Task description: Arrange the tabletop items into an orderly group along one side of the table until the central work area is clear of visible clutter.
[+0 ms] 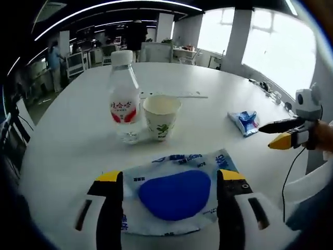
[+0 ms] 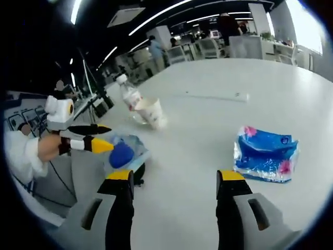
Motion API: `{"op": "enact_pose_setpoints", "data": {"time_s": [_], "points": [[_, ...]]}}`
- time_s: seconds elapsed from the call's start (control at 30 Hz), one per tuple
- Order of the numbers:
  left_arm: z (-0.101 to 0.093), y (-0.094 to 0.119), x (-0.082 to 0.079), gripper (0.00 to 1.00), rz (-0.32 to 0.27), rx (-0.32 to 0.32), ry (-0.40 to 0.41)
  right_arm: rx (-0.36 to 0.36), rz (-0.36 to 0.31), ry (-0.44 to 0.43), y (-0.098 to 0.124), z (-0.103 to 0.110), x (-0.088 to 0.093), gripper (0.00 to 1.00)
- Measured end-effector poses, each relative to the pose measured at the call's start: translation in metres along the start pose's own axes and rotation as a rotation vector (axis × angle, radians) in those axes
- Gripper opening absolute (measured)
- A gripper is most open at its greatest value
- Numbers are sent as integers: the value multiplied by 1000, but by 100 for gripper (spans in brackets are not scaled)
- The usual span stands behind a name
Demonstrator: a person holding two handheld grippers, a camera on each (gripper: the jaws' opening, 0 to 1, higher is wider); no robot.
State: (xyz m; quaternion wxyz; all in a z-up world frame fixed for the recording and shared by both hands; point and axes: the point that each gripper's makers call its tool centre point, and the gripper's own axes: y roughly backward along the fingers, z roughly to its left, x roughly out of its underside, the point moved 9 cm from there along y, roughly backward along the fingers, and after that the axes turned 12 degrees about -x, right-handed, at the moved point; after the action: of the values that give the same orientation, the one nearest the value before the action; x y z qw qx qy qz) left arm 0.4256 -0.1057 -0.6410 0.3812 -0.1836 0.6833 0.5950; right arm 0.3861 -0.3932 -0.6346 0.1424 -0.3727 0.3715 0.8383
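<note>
A blue-and-white flat packet [image 1: 174, 195] lies on the white table [image 1: 218, 83] near its front edge. My left gripper [image 1: 171, 177] stands open, one jaw on each side of the packet. Beyond it are a water bottle [image 1: 124, 99] with a red label and a paper cup [image 1: 161, 117], side by side. A blue tissue pack [image 1: 244, 122] lies to the right. My right gripper [image 2: 174, 177] is open over bare table, the tissue pack [image 2: 265, 153] just to its right. It sees the left gripper [image 2: 106, 138] at the packet [image 2: 122, 153], plus the bottle [image 2: 130, 96] and cup [image 2: 152, 112].
A long white ruler [image 1: 179, 95] lies behind the cup, also seen as the ruler [image 2: 216, 96] from the right gripper. The right gripper [image 1: 268, 136] enters from the right. Cables [image 1: 270, 89] lie along the far right edge. Chairs, desks and people stand beyond the table.
</note>
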Motion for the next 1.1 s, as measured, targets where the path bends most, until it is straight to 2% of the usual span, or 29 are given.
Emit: {"op": "enact_pose_setpoints", "data": {"time_s": [0.23,0.6,0.8,1.0,1.1], "points": [[12,5,11,73,10,-13,7,-27,-3,-29,-8,14,1,58],[49,11,43,68,63,-85,75,-108,43,-42,-34,49,13,54],[64,10,53,61,76,-102,156,-161,70,-71,-47,67,19,50],[64,8,62,57,95,-100,191,-172,101,-48,-53,76,20,47],[63,9,66,55,103,-101,194,-178,107,-48,-57,79,18,41]]}}
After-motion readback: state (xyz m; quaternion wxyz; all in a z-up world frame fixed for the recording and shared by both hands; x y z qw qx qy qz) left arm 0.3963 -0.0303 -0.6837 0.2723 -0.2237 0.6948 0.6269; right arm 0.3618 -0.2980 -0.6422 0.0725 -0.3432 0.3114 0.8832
